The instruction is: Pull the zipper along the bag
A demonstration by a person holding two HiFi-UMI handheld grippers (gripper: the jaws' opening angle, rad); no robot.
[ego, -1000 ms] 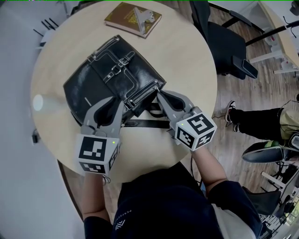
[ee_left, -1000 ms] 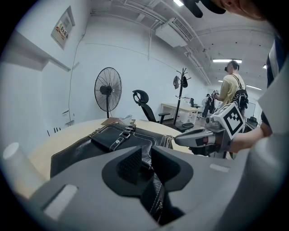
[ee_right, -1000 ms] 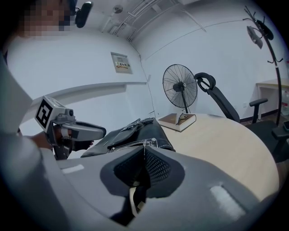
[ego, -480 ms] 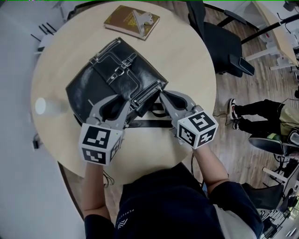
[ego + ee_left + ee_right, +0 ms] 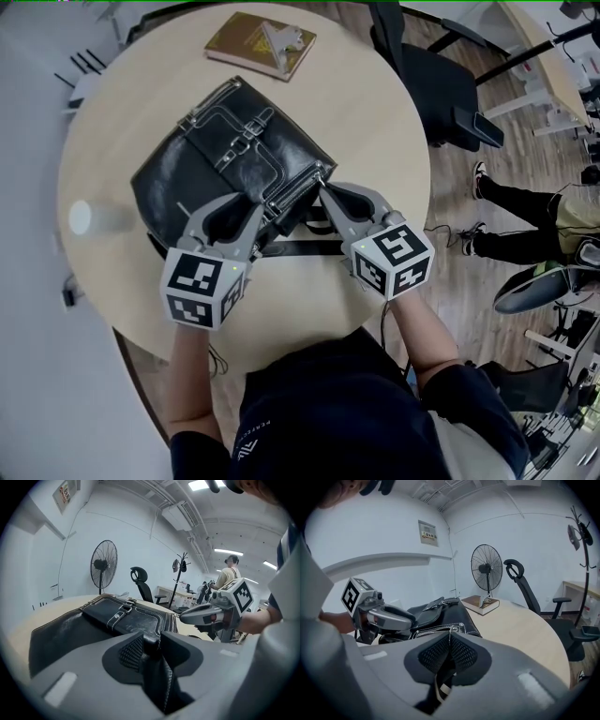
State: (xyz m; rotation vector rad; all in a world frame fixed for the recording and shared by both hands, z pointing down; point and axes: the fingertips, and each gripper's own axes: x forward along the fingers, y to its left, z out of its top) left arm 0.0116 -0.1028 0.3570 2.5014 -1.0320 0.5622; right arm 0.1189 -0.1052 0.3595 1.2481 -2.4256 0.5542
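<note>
The black bag (image 5: 225, 159) lies near the middle of the round tabletop (image 5: 375, 122), and its zipper (image 5: 433, 631) runs along the end that faces the near edge. The right tool (image 5: 450, 641) is pressed together on the thin zipper pull (image 5: 450, 631). The left tool (image 5: 151, 641) has just been opening its jaws. They stand spread with the bag's edge between them and seem not to press it. I judge that the pull is only starting. Next, the left tool needs a firm hold on the bag while the right tool draws along the teeth. The inside of the bag does not show.
</note>
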